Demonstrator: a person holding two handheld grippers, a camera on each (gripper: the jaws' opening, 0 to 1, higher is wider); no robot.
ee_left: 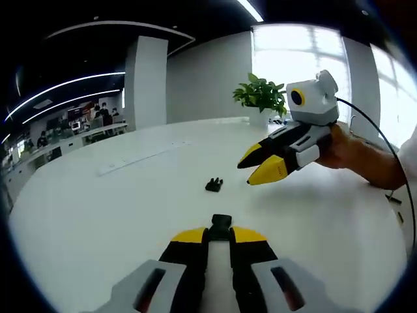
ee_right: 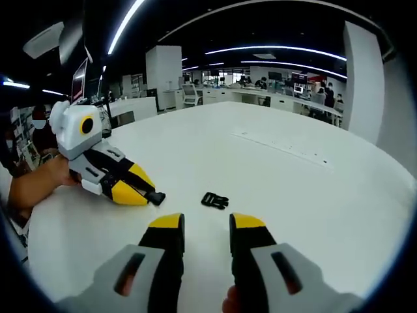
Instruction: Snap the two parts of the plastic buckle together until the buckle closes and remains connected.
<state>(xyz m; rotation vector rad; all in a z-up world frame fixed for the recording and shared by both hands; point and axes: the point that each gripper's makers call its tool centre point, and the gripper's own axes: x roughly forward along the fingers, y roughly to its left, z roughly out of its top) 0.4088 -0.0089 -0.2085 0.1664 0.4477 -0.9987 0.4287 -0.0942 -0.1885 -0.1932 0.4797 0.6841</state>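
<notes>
A black buckle half is pinched between the yellow-tipped jaws of my left gripper, which is shut on it just above the white table. In the right gripper view that same half pokes out of the left gripper at the left. The other black buckle half lies loose on the table, a short way ahead of the held one. It lies just beyond my right gripper, whose jaws stand open with nothing between them, near that loose half. The right gripper hovers to its right.
A person's hand holds the right gripper, with a black cable trailing behind. A potted plant stands at the table's far edge. A long pale strip lies across the table. Desks and seated people fill the office beyond.
</notes>
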